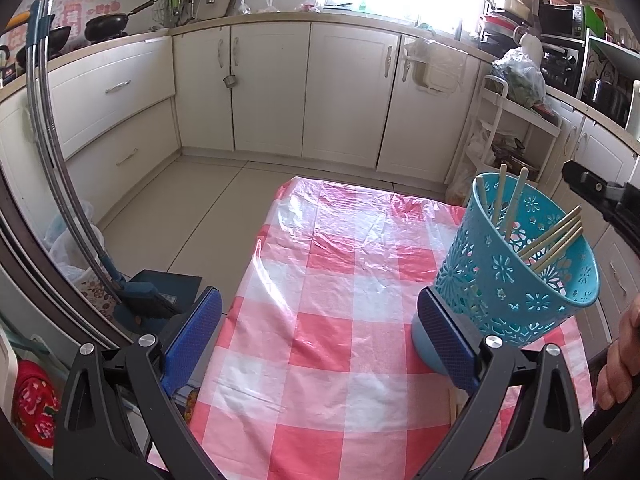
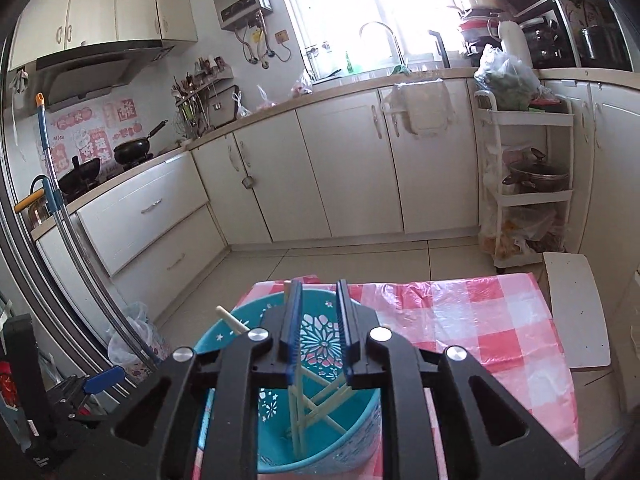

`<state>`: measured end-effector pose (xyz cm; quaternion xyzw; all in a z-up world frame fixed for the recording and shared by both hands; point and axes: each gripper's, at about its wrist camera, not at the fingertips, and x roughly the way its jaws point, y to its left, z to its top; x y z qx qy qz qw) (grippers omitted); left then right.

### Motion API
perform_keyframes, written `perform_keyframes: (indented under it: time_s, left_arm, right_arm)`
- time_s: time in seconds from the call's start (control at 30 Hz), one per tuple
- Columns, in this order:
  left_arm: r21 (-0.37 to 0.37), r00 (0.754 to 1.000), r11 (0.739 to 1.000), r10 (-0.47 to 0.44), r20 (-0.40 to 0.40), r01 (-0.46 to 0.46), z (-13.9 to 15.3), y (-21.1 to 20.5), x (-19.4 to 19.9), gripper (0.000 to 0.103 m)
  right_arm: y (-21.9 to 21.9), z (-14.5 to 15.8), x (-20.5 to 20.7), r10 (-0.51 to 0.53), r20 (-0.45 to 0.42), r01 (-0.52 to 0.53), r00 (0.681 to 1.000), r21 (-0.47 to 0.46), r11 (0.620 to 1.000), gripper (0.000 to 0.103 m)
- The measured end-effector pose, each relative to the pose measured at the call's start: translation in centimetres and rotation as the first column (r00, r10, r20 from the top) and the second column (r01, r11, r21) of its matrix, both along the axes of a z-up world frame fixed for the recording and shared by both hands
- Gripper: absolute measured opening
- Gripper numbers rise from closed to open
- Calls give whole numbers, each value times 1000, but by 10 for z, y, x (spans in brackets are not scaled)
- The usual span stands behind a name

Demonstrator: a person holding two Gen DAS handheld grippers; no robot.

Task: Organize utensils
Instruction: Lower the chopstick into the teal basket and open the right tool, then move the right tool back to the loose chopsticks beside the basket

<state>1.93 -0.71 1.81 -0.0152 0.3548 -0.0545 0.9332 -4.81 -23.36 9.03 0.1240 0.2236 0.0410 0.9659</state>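
A turquoise perforated holder (image 1: 520, 272) (image 2: 320, 336) stands on the right side of the pink-and-white checked table (image 1: 320, 280), with several pale chopsticks (image 1: 552, 236) (image 2: 298, 416) leaning inside it. My right gripper (image 2: 319, 286) hangs just over the holder's mouth, its blue pads a narrow gap apart with nothing between them. One chopstick (image 2: 287, 290) pokes up beside its left finger. In the left wrist view, the right gripper's black body (image 1: 600, 192) shows at the right edge. My left gripper (image 1: 320, 340) is wide open over the cloth, its right pad (image 1: 448, 344) beside the holder's grey-blue foot (image 1: 426, 348).
A person's hand (image 1: 616, 360) grips the right tool's handle. A white board (image 2: 576, 312) lies off the table's right edge. Beyond it stands a white trolley (image 2: 524, 200) with pots and bags. A broom and dustpan (image 1: 148, 300) sit on the floor at left.
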Motion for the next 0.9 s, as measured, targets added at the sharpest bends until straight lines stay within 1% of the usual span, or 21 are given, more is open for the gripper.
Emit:
perform_keyframes:
  time_s: [0.17,0.23,0.3,0.37,0.43,0.5,0.53,0.57,0.6,0.63,0.67,0.7,0.77,0.83,0.9]
  left_arm:
    - [0,1000,1000,2,1,-2,0,0,-1,95]
    - [1,1000,1000,2,1,-2,0,1,-1,95]
    - [0,1000,1000,3,0,-3,0,1,-1,95]
    - [-1,1000,1000,6,0,-6,0,1,-2,95]
    - [-3,1000,1000,8,0,-8,0,3,-2,95]
    - [-5,1000,1000,10,0,-10,1,5,-2,95]
    - [-5,1000,1000,12,1,-12,1,5,-2,95]
    - [-5,1000,1000,13,1,-13,1,5,-3,95]
    - [-5,1000,1000,14,0,-14,1,6,-3,95]
    - [-5,1000,1000,14,-2,-14,1,5,-2,95]
    - [-5,1000,1000,14,-2,-14,1,5,-3,95]
    - [-2,1000,1000,13,-2,-13,1,5,-4,95]
    - [7,1000,1000,11,-1,-11,0,4,-4,95]
    - [15,1000,1000,12,-5,-12,-1,4,-4,95]
    - [15,1000,1000,17,-9,-17,-2,5,-4,95]
  right_arm:
    - [1,34,-26,-19,105,22,994,-21,1000,26]
    - [1,49,-40,-33,156,37,987,-19,999,35]
    - [0,59,-53,-46,195,51,980,-18,999,38]
    - [1,63,-68,-53,216,59,975,-21,998,38]
    - [3,59,-83,-56,213,63,975,-28,998,38]
    - [9,44,-97,-44,172,52,984,-42,998,38]
    - [13,33,-100,-31,133,39,991,-54,998,38]
    - [19,16,-102,-10,72,15,997,-69,998,37]
    - [24,-2,-102,9,7,-8,1000,-76,997,31]
    - [27,-17,-101,18,-49,-22,999,-76,997,29]
    - [31,-39,-98,36,-133,-45,991,-65,997,27]
    - [35,-60,-95,55,-206,-66,977,-47,997,19]
    - [41,-88,-89,65,-295,-79,953,-36,996,17]
    - [48,-110,-82,79,-365,-94,927,-23,995,15]
    - [55,-120,-78,93,-398,-114,913,-30,993,15]
